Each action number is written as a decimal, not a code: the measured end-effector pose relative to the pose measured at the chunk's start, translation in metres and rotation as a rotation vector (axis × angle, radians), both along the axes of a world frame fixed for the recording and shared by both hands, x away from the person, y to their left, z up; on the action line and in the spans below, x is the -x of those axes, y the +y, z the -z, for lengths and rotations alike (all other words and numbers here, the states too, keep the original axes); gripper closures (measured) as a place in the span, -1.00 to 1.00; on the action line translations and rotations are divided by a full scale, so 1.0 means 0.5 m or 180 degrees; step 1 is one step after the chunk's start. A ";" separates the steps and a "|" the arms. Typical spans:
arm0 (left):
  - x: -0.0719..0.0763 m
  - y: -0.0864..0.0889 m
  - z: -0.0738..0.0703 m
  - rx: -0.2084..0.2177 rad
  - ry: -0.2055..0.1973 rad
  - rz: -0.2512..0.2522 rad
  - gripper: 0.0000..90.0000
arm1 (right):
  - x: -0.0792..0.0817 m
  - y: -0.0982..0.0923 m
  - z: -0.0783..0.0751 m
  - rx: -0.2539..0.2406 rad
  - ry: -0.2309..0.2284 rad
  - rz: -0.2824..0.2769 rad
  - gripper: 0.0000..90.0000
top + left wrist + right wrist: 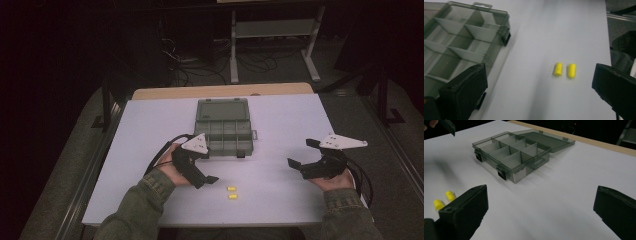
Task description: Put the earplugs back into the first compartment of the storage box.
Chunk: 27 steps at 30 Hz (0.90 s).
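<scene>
A smoky grey compartment box [223, 134] lies open at the middle of the white table [285, 125], its lid [222, 109] folded flat behind it. Its compartments [510, 151] look empty. Two small yellow cylinders [231, 192] lie side by side near the front edge. My left gripper [210, 169] is open, just left of the cylinders and by the box's front left corner; along its jaws I see the cylinders [564, 70] and the box [461, 42]. My right gripper [301, 153] is open at the right and holds nothing, facing the box with the cylinders [444, 200] at its left.
A wooden strip [222, 91] runs along the table's far edge. Behind it, a light metal stand [272, 30] and loose cables [200, 65] sit on the dark floor. The white surface [574, 180] between the box and my right gripper is bare.
</scene>
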<state>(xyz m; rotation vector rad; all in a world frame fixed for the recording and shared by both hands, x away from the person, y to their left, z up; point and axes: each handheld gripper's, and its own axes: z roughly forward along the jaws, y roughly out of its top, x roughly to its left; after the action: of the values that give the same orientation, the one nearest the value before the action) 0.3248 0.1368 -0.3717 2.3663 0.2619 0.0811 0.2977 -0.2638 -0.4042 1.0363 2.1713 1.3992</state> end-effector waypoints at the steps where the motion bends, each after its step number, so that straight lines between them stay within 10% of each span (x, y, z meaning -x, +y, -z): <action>1: 0.000 -0.005 0.003 -0.0013 0.0008 0.0024 -0.99 | 0.000 0.000 0.000 0.0002 -0.0002 -0.0003 -1.00; 27: 0.005 -0.100 0.091 -0.0324 0.0225 0.0458 -0.68 | -0.005 0.006 0.005 0.0095 0.0028 -0.0029 -1.00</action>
<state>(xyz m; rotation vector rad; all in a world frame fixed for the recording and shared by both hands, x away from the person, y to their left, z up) 0.3224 0.0866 -0.4171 2.4847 0.1230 -0.0594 0.3004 -0.2607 -0.4066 1.0251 2.1990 1.3643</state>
